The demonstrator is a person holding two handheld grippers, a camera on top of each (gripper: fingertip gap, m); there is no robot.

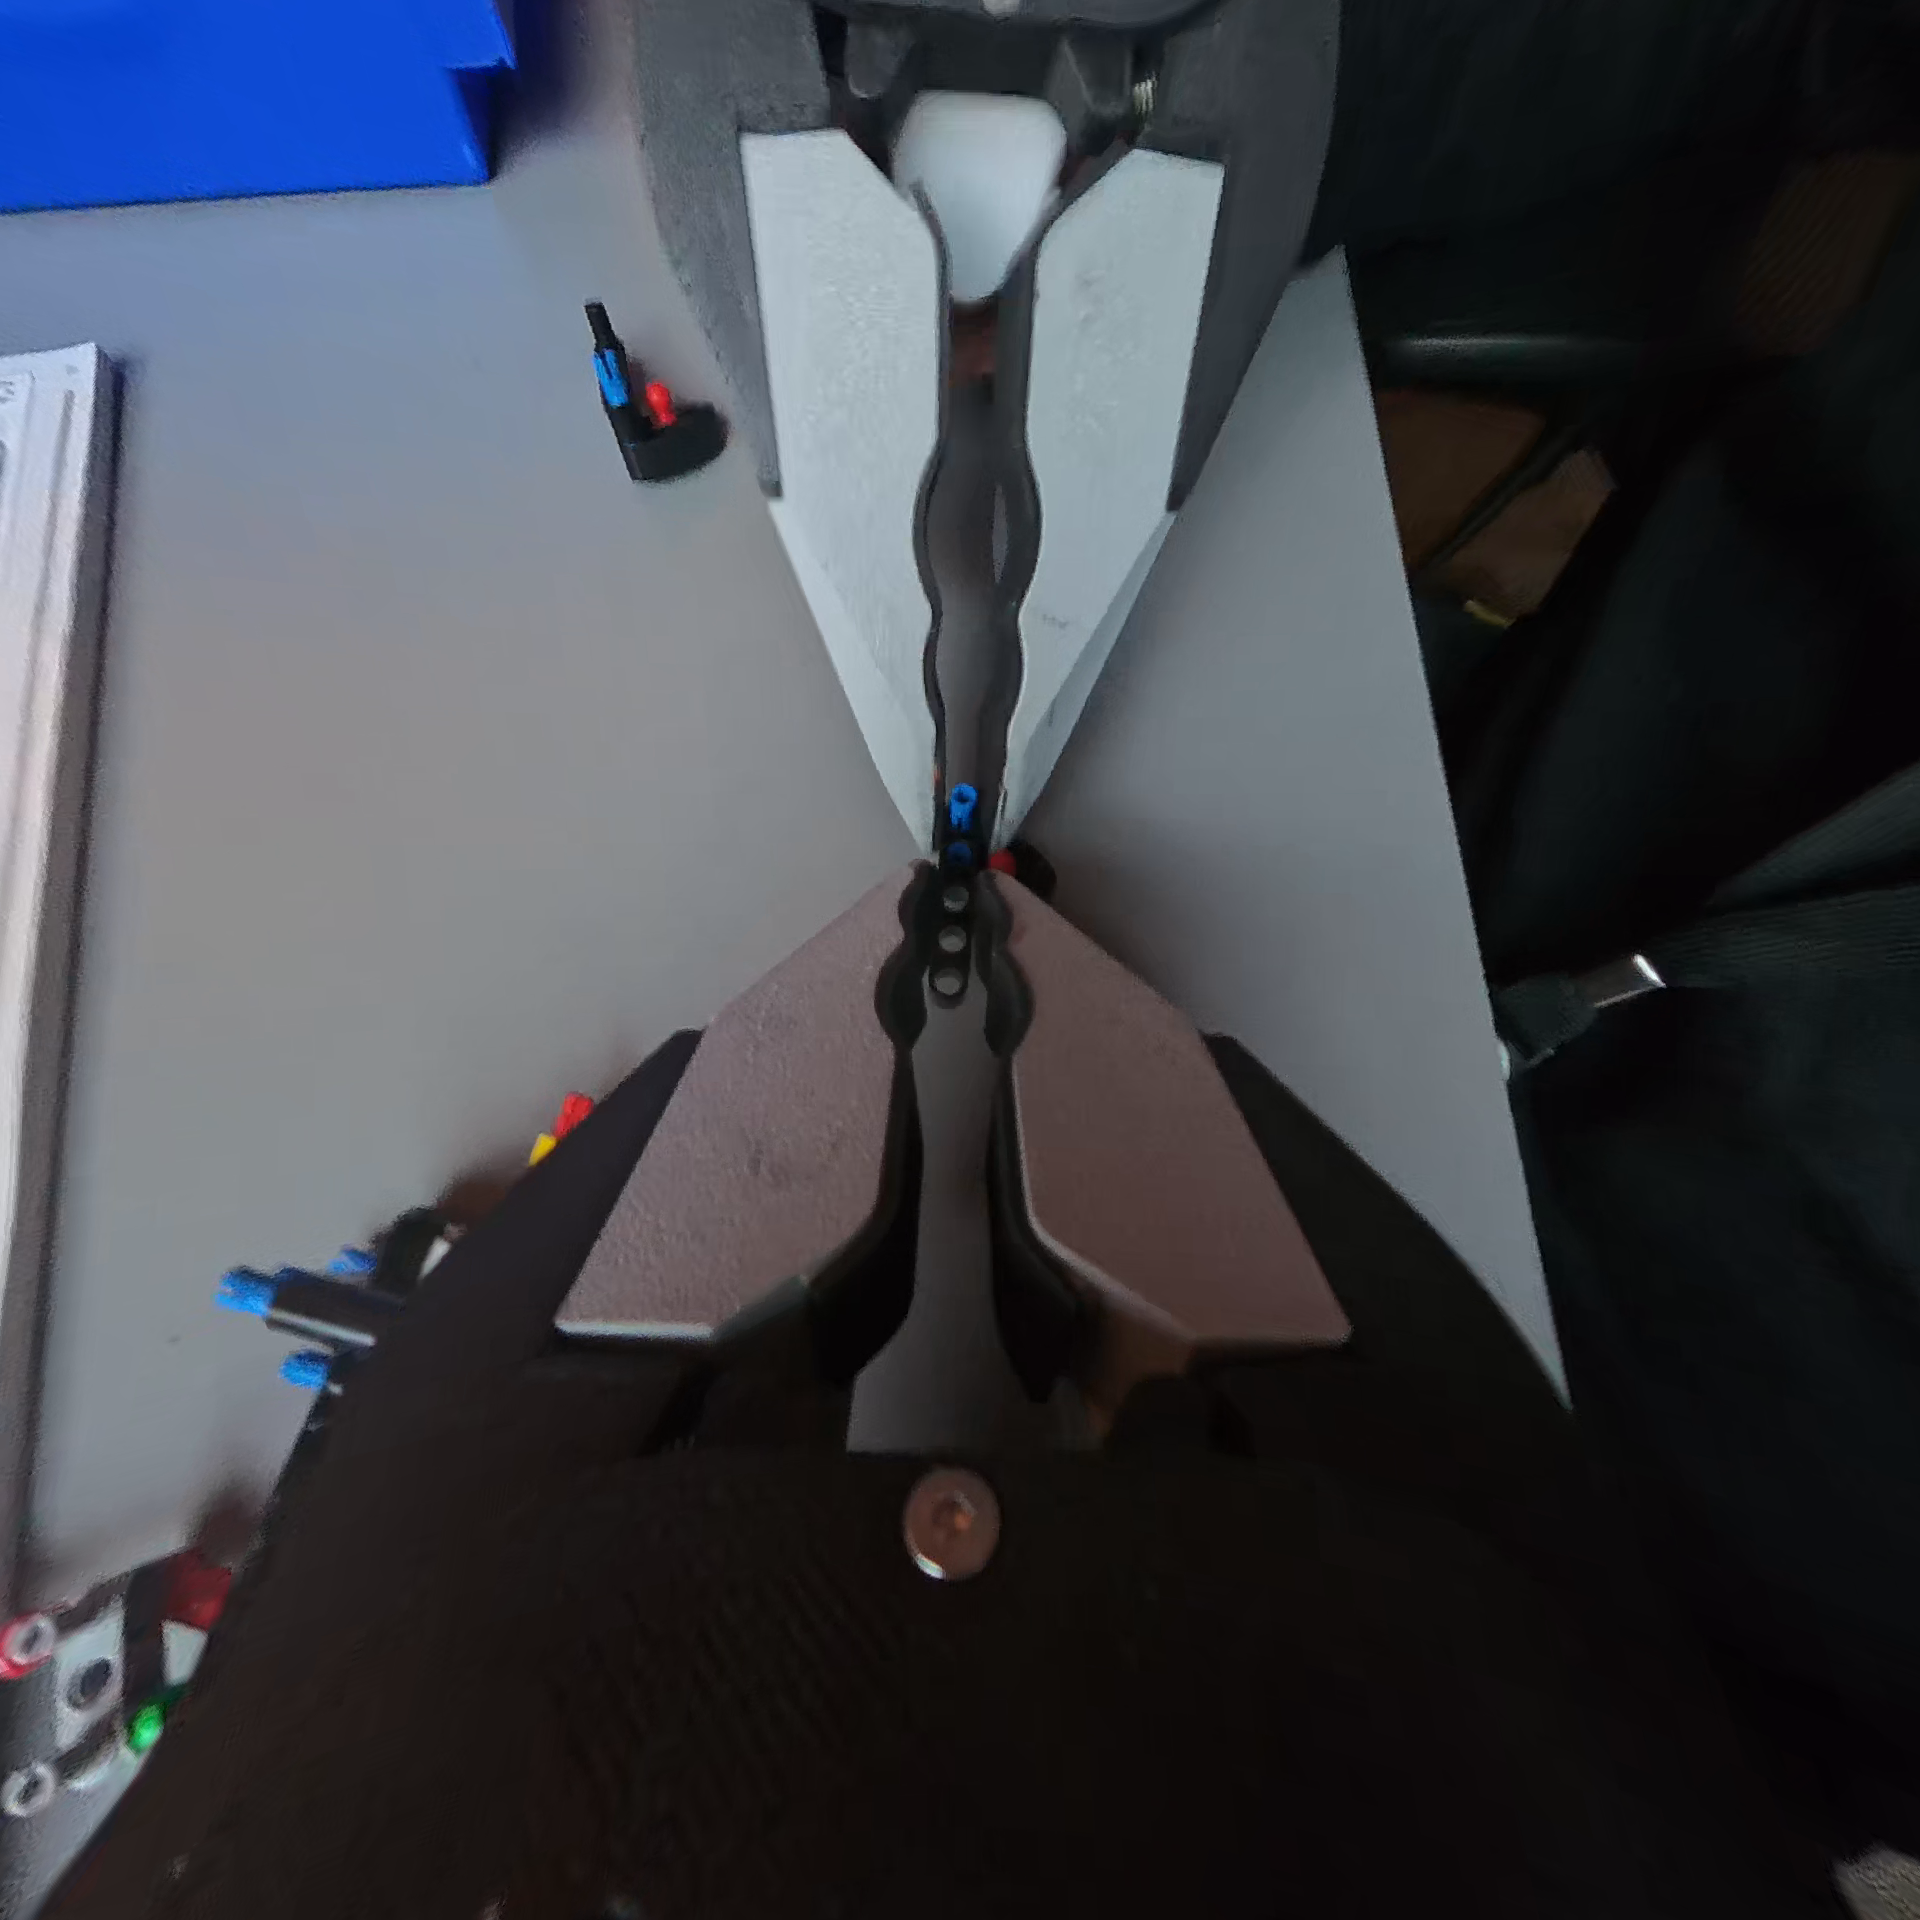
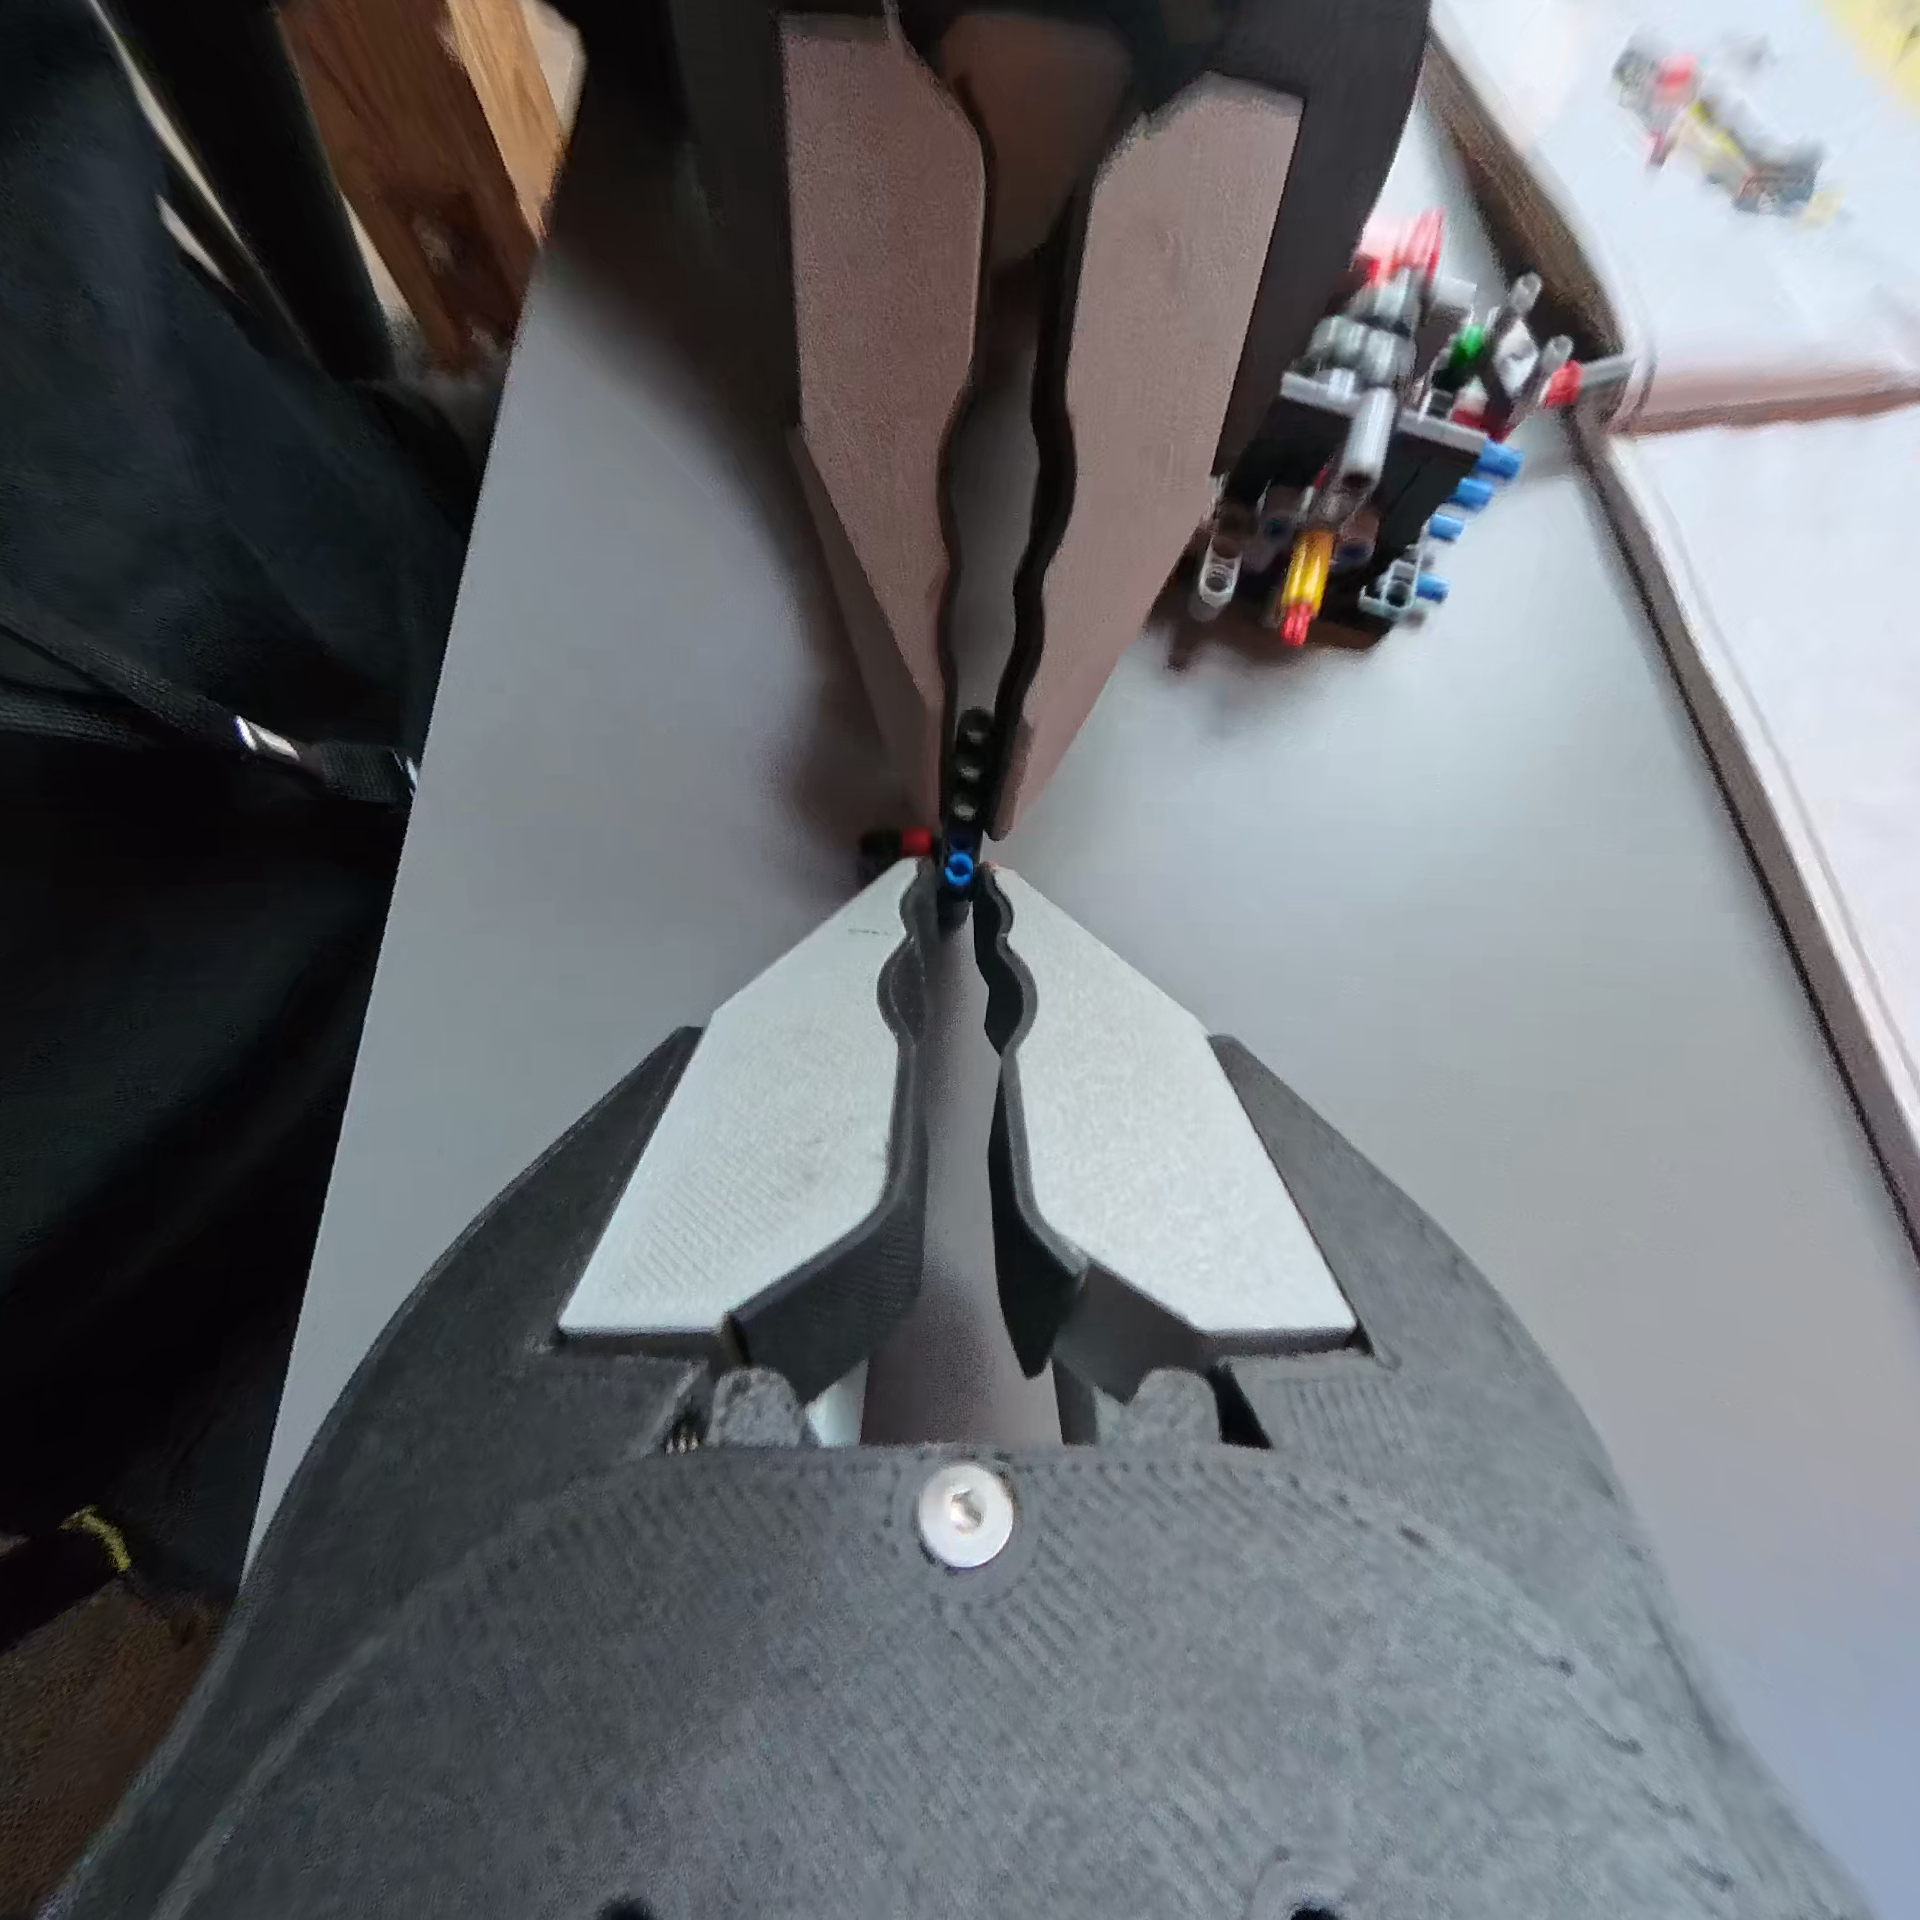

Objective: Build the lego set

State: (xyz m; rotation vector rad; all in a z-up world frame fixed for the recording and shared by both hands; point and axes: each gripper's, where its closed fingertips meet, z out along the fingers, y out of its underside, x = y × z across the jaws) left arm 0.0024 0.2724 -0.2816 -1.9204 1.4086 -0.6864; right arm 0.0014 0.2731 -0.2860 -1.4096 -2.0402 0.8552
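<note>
My left gripper [image 1: 954, 896], with brown fingers, is shut on a short black beam [image 1: 950, 943] with a row of round holes. My right gripper [image 2: 956, 896], with light grey fingers, meets it tip to tip and is shut on a blue pin [image 2: 957, 869] at the beam's end hole. The left wrist view shows the right gripper [image 1: 966, 823] coming from above with the blue pin [image 1: 962, 806] between its tips. A red pin [image 1: 1004, 860] sticks out sideways at the joint. The right wrist view shows the left gripper [image 2: 975, 823] holding the beam [image 2: 970, 771].
A small black L-shaped piece [image 1: 670, 431] with blue and red pins lies on the grey table [image 1: 416, 831]. The partly built model [image 2: 1371, 468] stands beside an open booklet [image 2: 1766, 499]. A blue box [image 1: 239, 94] sits at the back. The table edge [image 1: 1434, 831] is near, with dark bags beyond. My two grippers' fingertips are within a few centimetres of each other. The small black L-shaped piece [image 1: 670, 431] is about 12 centimetres from both grippers' fingertips.
</note>
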